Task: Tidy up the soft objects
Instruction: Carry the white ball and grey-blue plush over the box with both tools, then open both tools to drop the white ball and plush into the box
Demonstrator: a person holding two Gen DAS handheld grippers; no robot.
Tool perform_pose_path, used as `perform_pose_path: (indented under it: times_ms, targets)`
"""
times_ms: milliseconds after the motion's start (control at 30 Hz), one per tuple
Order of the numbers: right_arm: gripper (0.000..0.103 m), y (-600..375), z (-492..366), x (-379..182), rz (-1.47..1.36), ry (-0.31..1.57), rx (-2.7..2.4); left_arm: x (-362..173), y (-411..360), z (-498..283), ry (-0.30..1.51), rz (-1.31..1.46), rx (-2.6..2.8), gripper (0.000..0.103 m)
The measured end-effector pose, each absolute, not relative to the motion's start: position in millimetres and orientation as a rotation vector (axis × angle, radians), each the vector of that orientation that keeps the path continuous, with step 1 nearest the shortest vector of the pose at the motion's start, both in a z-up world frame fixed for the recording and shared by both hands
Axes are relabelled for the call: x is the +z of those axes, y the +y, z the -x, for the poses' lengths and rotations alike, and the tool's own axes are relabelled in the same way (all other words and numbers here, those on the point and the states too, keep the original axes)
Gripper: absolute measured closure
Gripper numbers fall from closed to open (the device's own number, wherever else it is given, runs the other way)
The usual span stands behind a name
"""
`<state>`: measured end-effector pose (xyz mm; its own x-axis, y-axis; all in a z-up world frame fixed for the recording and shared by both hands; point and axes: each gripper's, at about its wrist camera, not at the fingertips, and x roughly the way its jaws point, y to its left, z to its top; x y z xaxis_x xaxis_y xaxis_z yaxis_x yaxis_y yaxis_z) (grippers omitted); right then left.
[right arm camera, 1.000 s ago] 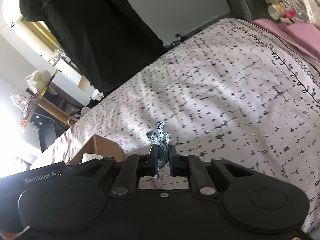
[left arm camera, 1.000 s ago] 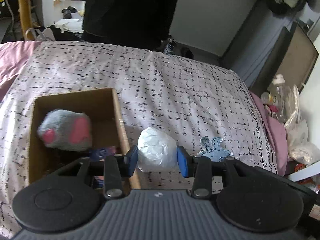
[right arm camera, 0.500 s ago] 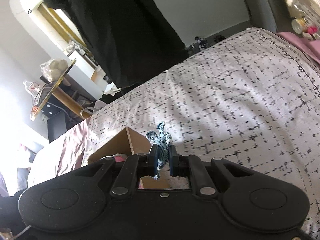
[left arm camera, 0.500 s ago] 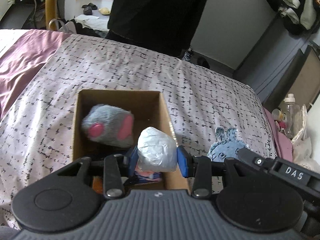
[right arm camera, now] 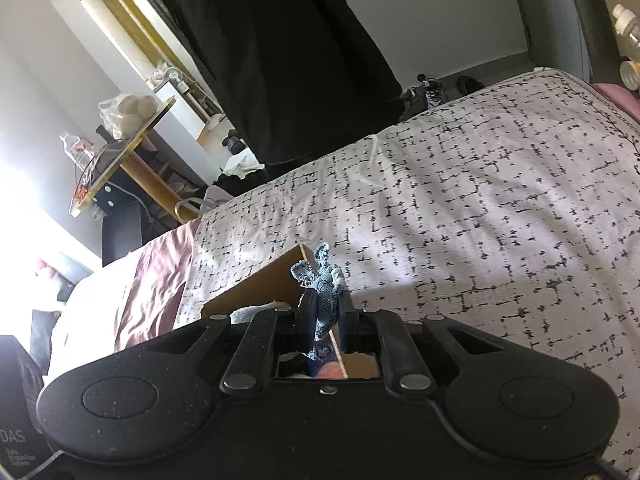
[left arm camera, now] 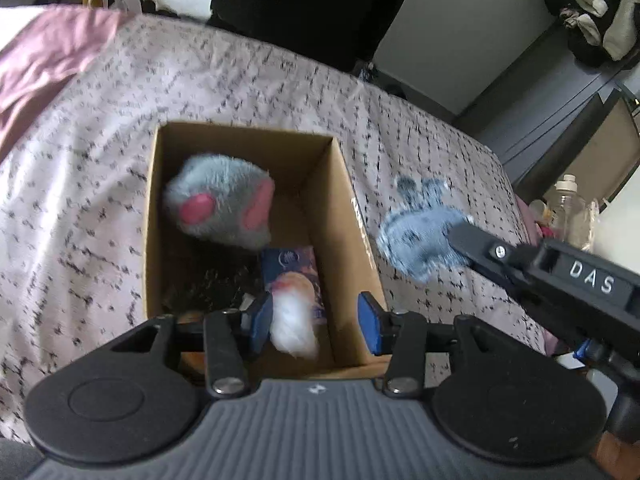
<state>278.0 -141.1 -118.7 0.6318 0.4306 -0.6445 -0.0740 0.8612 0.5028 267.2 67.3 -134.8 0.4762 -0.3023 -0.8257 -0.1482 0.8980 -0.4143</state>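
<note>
An open cardboard box sits on the patterned bedspread. Inside lie a grey plush with pink patches and a flat dark-blue packet. My left gripper is open above the box's near end. A white soft ball, blurred, is between the jaws against the left pad and apart from the right one. My right gripper is shut on a small blue patterned plush, beside the box's right wall. That plush also shows in the left wrist view.
A person in black stands at the far side of the bed. A pink sheet lies at the left. Bottles and clutter stand off the bed's right edge. A wooden-legged table stands beyond the bed.
My left gripper moved over the box and opened, and the white ball has come loose and dropped lower. My right gripper carried the blue plush closer to the box's right wall.
</note>
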Motion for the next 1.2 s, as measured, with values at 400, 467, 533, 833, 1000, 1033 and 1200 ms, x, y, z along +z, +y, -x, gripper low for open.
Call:
perform_pose_path:
  times_ms: [400, 467, 533, 833, 1000, 1033, 1200]
  targets:
    - [0.092, -102, -292, -119, -0.382, 0.849, 0.318, -139, 105, -272, 1.064, 0.534, -0.041, 0.052]
    - [0.092, -98, -298, -119, -0.371, 0.846, 0.325, -138, 112, -272, 1.062, 0.542, -0.029, 0.051]
    - [0.087, -96, -304, -120, -0.382, 0.854, 0.339, -139, 118, -272, 1.06, 0.549, -0.017, 0.051]
    - [0.07, -95, -298, -124, -0.389, 0.887, 0.324, -134, 128, -273, 1.058, 0.52, 0.021, 0.037]
    - [0.07, -101, -285, -121, -0.389, 0.9, 0.323, -122, 123, -270, 1.041, 0.483, 0.03, 0.027]
    - [0.07, -104, -281, -120, -0.39, 0.902, 0.323, -119, 122, -268, 1.04, 0.481, 0.027, 0.026]
    - [0.062, -117, -265, -111, -0.394, 0.907, 0.317, -102, 113, -258, 1.041, 0.444, 0.012, 0.019]
